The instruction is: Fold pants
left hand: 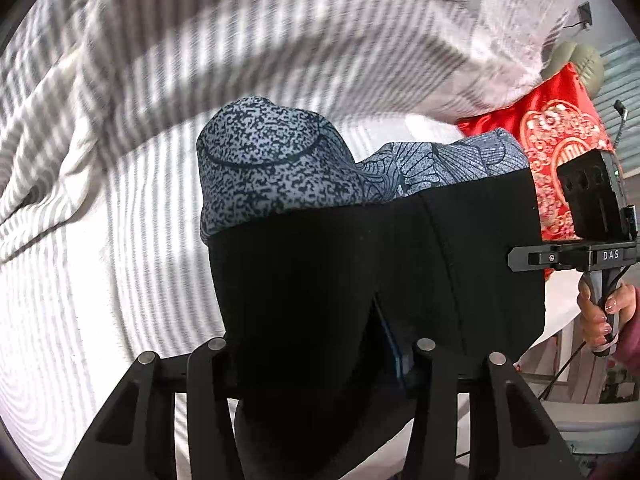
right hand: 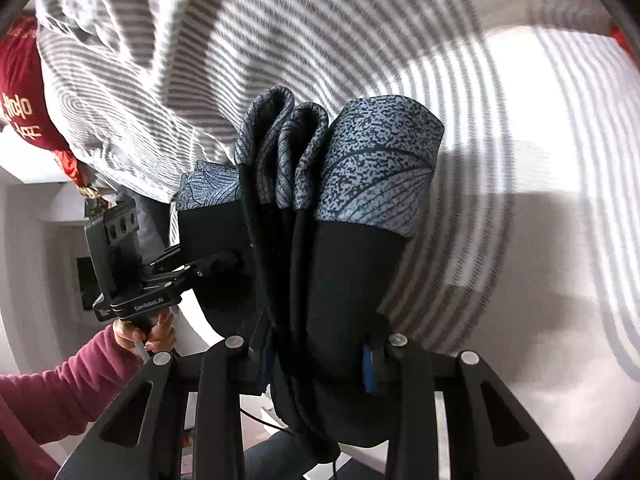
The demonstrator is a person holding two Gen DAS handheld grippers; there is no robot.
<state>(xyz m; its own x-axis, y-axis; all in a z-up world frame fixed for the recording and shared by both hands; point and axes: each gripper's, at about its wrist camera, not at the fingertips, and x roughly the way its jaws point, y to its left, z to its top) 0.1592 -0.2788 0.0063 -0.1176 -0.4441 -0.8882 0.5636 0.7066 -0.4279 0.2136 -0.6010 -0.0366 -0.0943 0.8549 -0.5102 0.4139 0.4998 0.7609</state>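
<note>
Left gripper [left hand: 320,356]: I see it closed on the black waistband of the pants [left hand: 280,164].
Right gripper [right hand: 316,352]: it clamps the bunched black band at the other end.
Pants: they hang lifted between my two grippers, over the striped bed sheet [left hand: 132,240]; the blue patterned part falls forward.
Red cushion [left hand: 560,132]: it lies at the bed edge, behind the pants.
</note>
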